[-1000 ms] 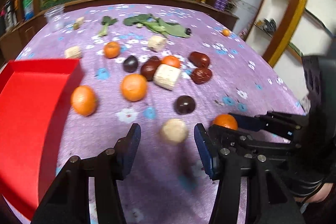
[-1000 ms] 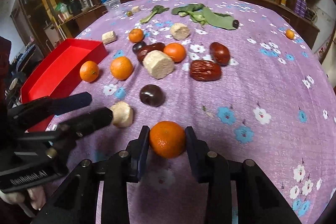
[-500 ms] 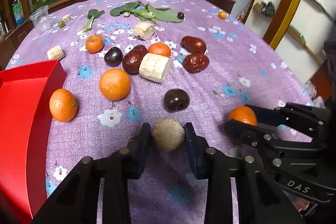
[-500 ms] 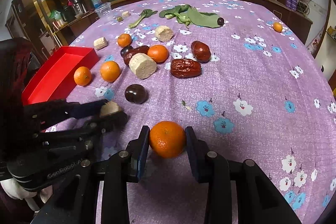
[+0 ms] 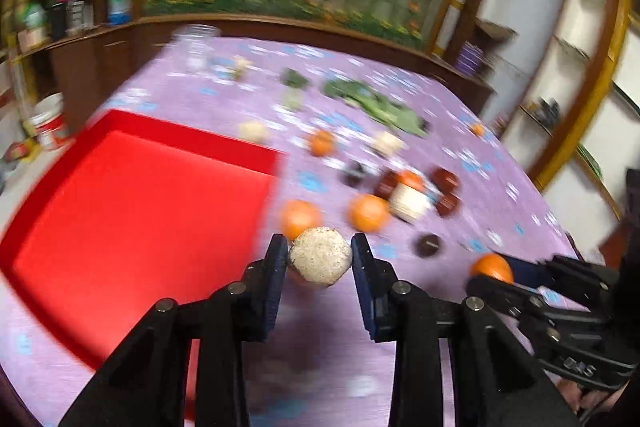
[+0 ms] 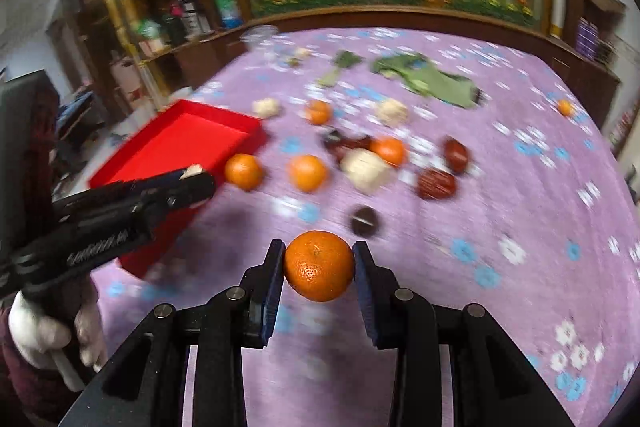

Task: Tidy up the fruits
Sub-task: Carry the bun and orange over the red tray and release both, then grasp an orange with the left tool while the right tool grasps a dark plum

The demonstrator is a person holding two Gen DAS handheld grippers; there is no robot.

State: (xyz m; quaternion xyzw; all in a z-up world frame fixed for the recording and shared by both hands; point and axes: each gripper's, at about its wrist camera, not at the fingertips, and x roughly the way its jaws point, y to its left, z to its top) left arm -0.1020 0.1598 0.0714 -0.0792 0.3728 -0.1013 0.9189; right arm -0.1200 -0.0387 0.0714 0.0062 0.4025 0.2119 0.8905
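Note:
My left gripper (image 5: pixel 319 259) is shut on a pale beige round piece (image 5: pixel 320 255), held clear of the purple flowered cloth beside the red tray (image 5: pixel 132 227). In the right wrist view my right gripper (image 6: pixel 319 265) is shut on an orange (image 6: pixel 319 265), also lifted off the cloth. From the left wrist view the right gripper (image 5: pixel 494 273) with that orange (image 5: pixel 491 266) shows at the right. The left gripper (image 6: pixel 196 175) shows over the red tray (image 6: pixel 188 143) in the right wrist view, held by a white-gloved hand (image 6: pixel 44 335).
Several oranges (image 6: pixel 307 172), dark red dates (image 6: pixel 436 183), dark plums (image 6: pixel 364 221) and pale chunks (image 6: pixel 366 169) lie scattered mid-table. Green leaves (image 6: pixel 432 79) lie farther back. A small orange (image 6: pixel 565 107) sits at the far right. Wooden cabinets ring the table.
The left gripper closed on the pale piece, lifted it and swung left toward the red tray. The right gripper rose with its orange.

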